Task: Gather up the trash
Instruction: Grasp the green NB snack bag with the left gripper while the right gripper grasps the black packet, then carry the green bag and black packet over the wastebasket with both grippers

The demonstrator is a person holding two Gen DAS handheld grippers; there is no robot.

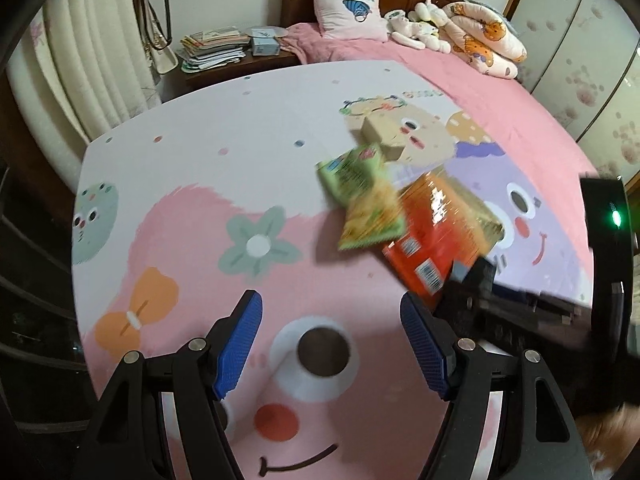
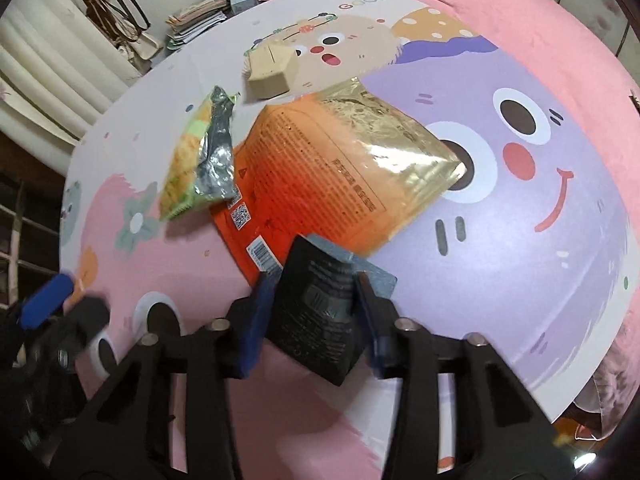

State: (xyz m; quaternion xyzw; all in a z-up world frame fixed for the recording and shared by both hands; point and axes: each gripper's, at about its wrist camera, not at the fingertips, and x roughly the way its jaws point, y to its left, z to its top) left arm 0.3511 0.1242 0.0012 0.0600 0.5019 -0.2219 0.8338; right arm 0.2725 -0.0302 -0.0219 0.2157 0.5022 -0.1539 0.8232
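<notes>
1. While your right gripper (image 2: 312,312) is clamping its jaws on the black box (image 2: 316,304), your left gripper (image 1: 332,344) is hanging with jaws apart, holding nothing.
2. Beyond them, you are leaving the orange bag (image 2: 320,168), green wrapper (image 2: 200,156) and beige carton (image 2: 272,68) lying on the mat (image 2: 540,280).
3. No bin is showing, so collecting looks barely begun.
</notes>
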